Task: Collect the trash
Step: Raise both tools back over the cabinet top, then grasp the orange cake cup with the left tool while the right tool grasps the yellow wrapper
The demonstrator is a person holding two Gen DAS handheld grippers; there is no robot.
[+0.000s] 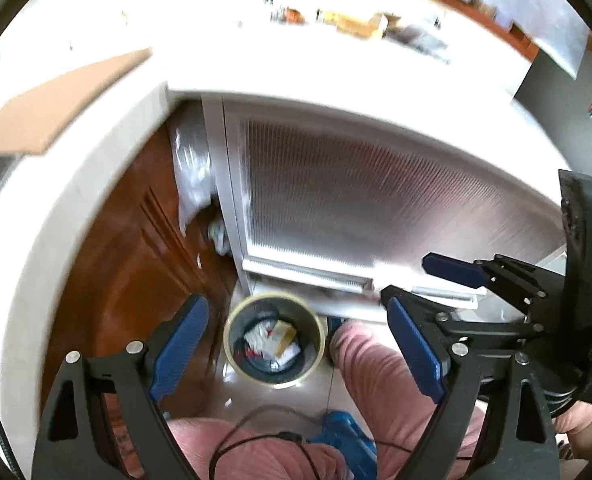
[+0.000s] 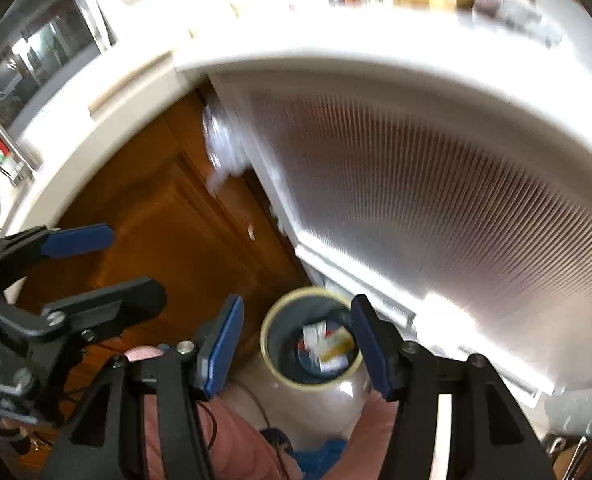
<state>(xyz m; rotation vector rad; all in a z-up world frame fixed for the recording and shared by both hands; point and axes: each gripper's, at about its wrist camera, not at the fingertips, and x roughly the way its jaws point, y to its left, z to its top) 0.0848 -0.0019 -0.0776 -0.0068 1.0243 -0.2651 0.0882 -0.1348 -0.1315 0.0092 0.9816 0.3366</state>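
Observation:
A round grey trash bin (image 1: 273,338) with a yellowish rim stands on the floor below both grippers; it also shows in the right wrist view (image 2: 312,338). White and yellow wrappers (image 1: 273,340) lie inside it, seen too in the right wrist view (image 2: 330,346). My left gripper (image 1: 296,348) is open and empty, held high above the bin. My right gripper (image 2: 298,344) is open and empty, also above the bin. The right gripper (image 1: 424,284) shows at the right of the left wrist view; the left gripper (image 2: 107,264) shows at the left of the right wrist view.
A white counter edge (image 1: 336,92) runs overhead, with a ribbed translucent cabinet door (image 1: 376,200) under it. Brown wooden cabinet doors (image 1: 135,248) stand left of the bin. The person's pink-trousered legs (image 1: 376,380) and a blue slipper (image 1: 344,440) are by the bin. A cardboard sheet (image 1: 55,100) lies on the counter.

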